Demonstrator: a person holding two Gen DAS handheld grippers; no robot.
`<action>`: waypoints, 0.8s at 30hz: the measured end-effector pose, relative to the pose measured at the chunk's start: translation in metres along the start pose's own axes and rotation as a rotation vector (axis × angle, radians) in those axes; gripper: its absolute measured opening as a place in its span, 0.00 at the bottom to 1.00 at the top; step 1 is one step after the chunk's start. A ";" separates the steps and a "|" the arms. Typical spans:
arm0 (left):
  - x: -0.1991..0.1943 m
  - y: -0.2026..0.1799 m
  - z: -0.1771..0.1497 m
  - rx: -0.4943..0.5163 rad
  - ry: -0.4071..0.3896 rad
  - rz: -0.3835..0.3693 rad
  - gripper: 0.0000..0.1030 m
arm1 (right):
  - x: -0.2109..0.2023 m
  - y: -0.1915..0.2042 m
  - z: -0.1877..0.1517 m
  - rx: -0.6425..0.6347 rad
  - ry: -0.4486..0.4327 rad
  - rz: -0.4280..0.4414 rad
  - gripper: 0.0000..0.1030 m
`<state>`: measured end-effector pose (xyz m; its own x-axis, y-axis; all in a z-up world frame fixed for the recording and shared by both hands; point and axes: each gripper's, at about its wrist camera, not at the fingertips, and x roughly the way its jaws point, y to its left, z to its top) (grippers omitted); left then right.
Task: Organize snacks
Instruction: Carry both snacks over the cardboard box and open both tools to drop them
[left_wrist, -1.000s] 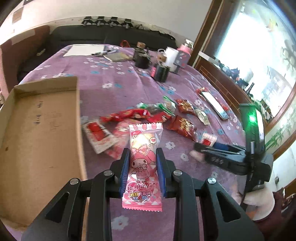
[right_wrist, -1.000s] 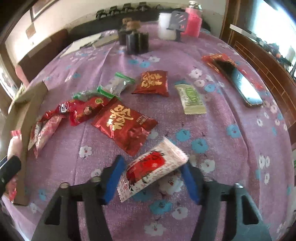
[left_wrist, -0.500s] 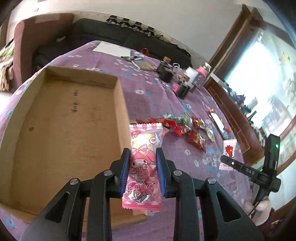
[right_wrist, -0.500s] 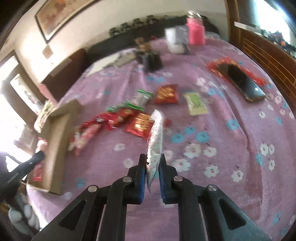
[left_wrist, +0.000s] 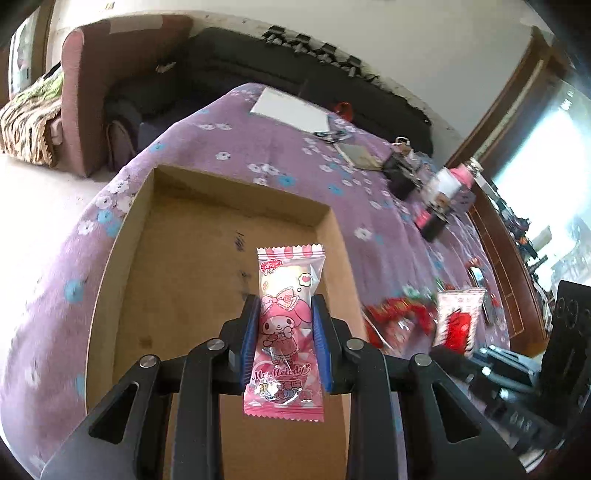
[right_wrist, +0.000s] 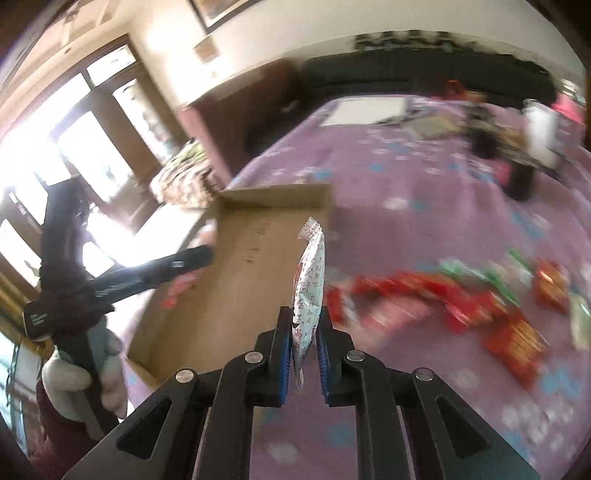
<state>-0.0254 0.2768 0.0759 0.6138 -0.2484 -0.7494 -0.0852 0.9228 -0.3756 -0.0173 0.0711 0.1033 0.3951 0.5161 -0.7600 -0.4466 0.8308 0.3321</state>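
Step in hand: carrying two snacks to cardboard box (left_wrist: 207, 295) on purple floral tablecloth (left_wrist: 229, 147).
Left gripper (left_wrist: 285, 343): clamped on pink cartoon-print packet (left_wrist: 286, 332), held above box floor.
Right gripper (right_wrist: 303, 345): clamped edge-on on white-and-red packet (right_wrist: 309, 280), near box's right wall.
Remaining snacks (right_wrist: 443, 299): scattered on cloth, right of box.
Next move, judged: lower, release inside box; right gripper needs to cross wall first.

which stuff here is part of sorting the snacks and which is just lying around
Part of the job:
- pink cartoon-print snack packet in the left gripper
- white and red snack packet in the right gripper
- shallow brown cardboard box
- loose red and green snack packets

Just lying about:
- white paper sheet
- pink bottle
- black holders
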 end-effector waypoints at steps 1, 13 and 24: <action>0.006 0.003 0.005 -0.011 0.010 -0.005 0.24 | 0.008 0.004 0.005 -0.006 0.009 0.011 0.12; 0.072 0.044 0.032 -0.186 0.097 0.008 0.24 | 0.113 0.025 0.056 -0.068 0.120 -0.061 0.12; 0.000 0.034 0.030 -0.191 -0.037 0.022 0.49 | 0.117 0.026 0.066 -0.129 0.080 -0.100 0.28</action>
<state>-0.0048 0.3165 0.0793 0.6384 -0.2145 -0.7392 -0.2443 0.8542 -0.4589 0.0706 0.1670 0.0603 0.3799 0.4103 -0.8290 -0.5094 0.8409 0.1827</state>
